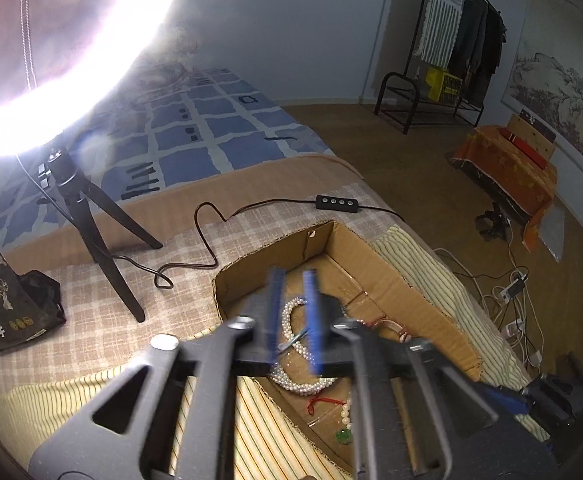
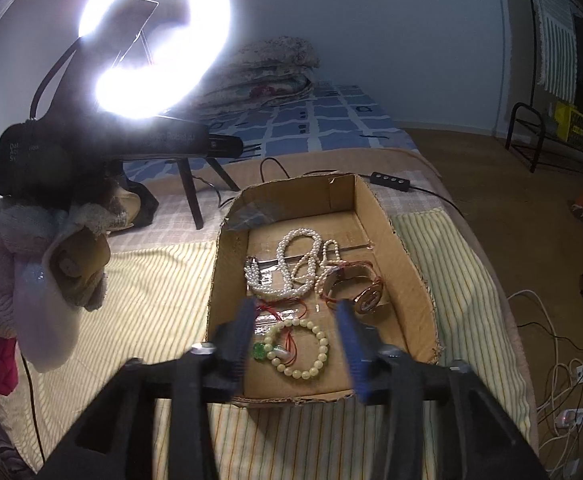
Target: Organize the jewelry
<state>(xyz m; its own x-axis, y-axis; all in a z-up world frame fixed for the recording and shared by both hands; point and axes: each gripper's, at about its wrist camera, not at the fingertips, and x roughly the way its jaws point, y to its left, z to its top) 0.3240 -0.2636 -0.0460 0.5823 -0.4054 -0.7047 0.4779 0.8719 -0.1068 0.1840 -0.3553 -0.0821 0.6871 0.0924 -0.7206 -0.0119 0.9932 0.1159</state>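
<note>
A shallow cardboard box (image 2: 407,264) lies on a striped cloth and holds the jewelry. Inside are a white pearl necklace (image 2: 291,268), a cream bead bracelet (image 2: 317,354) with a green charm (image 2: 258,350), and a copper bangle with a watch (image 2: 365,298). My right gripper (image 2: 295,312) is open, hovering over the box's near end with the bead bracelet between its fingers in view. My left gripper (image 1: 293,280) hovers above the pearl necklace (image 1: 291,384), its blue fingers (image 1: 275,312) a narrow gap apart, nothing held. The box also shows in the left wrist view (image 1: 403,276).
A lit ring light (image 2: 155,40) on a black tripod (image 1: 103,240) stands at the far left, its cable and switch (image 1: 337,203) running behind the box. A dark pouch (image 1: 7,304) lies left. The other gripper and gloved hand (image 2: 51,208) show at left.
</note>
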